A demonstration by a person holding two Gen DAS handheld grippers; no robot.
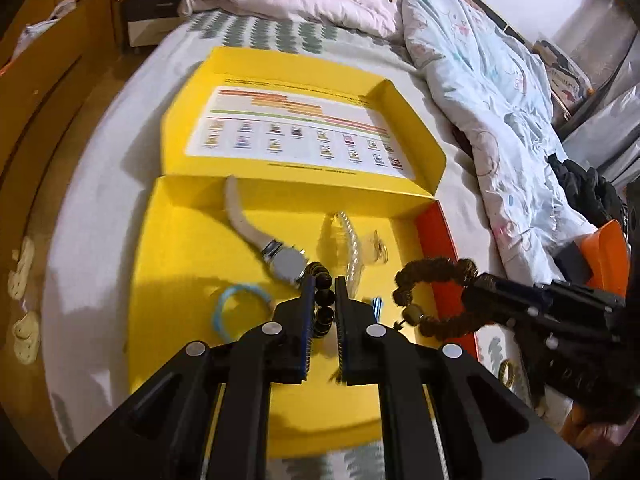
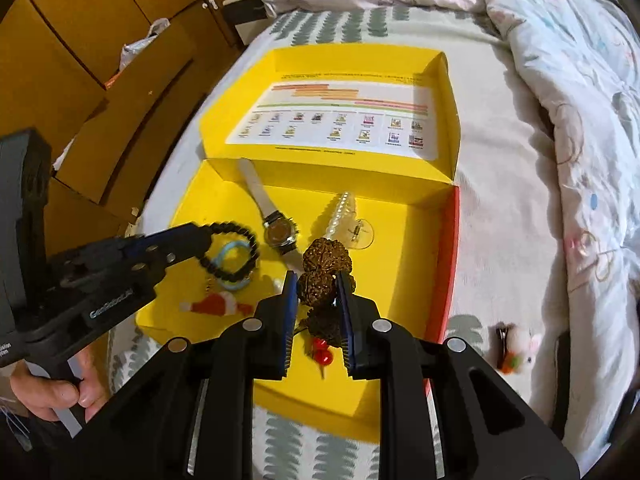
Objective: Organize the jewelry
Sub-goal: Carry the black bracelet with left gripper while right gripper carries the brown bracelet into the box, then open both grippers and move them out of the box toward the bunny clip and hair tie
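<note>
Black bead bracelet is being held in the narrowed jaws of the left gripper above the yellow box, while the brown seed bracelet is being pinched by the right gripper over the box's orange side. Both strands are being judged light and limp, best taken across a few beads

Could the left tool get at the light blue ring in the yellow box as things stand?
Probably not yet. The left tool is shut on the black bead bracelet, which hangs right over the light blue ring. The ring lies uncovered on the yellow box floor, so the approach is free once the bracelet is released.
</note>
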